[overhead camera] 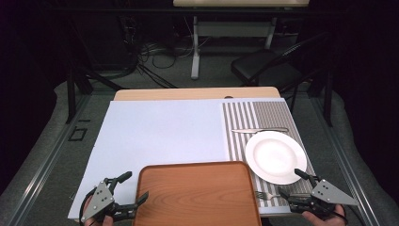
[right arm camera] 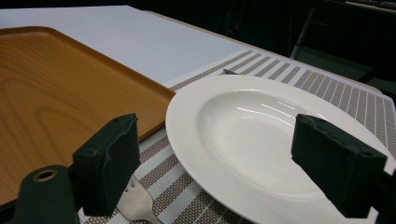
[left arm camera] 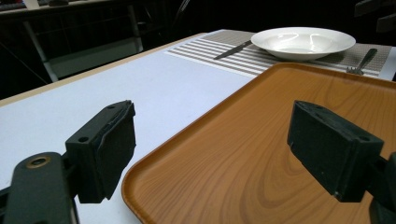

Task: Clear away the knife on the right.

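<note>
A brown wooden tray (overhead camera: 197,193) lies empty at the table's near edge. Its near left corner (left arm camera: 154,163) sits between the jaws of my open left gripper (overhead camera: 135,186) (left arm camera: 210,144). To the tray's right, an empty white plate (overhead camera: 275,156) (right arm camera: 261,135) rests on a striped placemat (overhead camera: 263,115). My right gripper (overhead camera: 290,182) (right arm camera: 215,163) stands open at the plate's near rim, holding nothing. A fork (overhead camera: 266,195) (right arm camera: 135,200) lies on the mat just under that gripper's left jaw. Beyond the plate lies a knife (overhead camera: 259,130) (left arm camera: 233,49).
A white sheet (overhead camera: 160,132) covers the table left of the placemat, with bare room behind the tray. A black folding chair (overhead camera: 268,66) and a desk frame (overhead camera: 195,42) stand on the floor beyond the table's far edge.
</note>
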Tool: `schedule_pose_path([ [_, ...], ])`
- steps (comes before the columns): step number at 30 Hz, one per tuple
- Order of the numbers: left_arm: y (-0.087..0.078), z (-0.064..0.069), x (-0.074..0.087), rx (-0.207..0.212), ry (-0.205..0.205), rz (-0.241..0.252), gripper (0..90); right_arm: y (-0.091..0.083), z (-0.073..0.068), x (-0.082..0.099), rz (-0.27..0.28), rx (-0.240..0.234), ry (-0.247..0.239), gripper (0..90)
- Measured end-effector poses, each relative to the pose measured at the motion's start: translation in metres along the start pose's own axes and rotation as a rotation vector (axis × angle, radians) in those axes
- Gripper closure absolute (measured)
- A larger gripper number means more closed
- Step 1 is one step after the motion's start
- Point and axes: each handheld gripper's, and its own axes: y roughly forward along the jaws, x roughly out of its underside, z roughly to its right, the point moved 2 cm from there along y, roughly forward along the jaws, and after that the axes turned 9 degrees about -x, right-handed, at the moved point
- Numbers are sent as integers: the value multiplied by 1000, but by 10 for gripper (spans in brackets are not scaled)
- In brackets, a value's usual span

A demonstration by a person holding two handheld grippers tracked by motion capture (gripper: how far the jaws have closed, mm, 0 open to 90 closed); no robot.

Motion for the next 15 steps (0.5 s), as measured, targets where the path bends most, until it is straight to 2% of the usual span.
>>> schedule_pose_path([
  [6,1,-1,0,-2,-17,-4,154,-2,0,0,1,4,-12,147],
  [10,2,-1,0,-2,-32,0,154,-2,1,-1,13,22,-1,145],
  [11,4,-1,0,-12,-48,-1,155,-3,1,-2,12,27,-3,144],
  [15,6,-1,0,-20,-66,-7,155,-3,3,-2,10,39,-17,144],
])
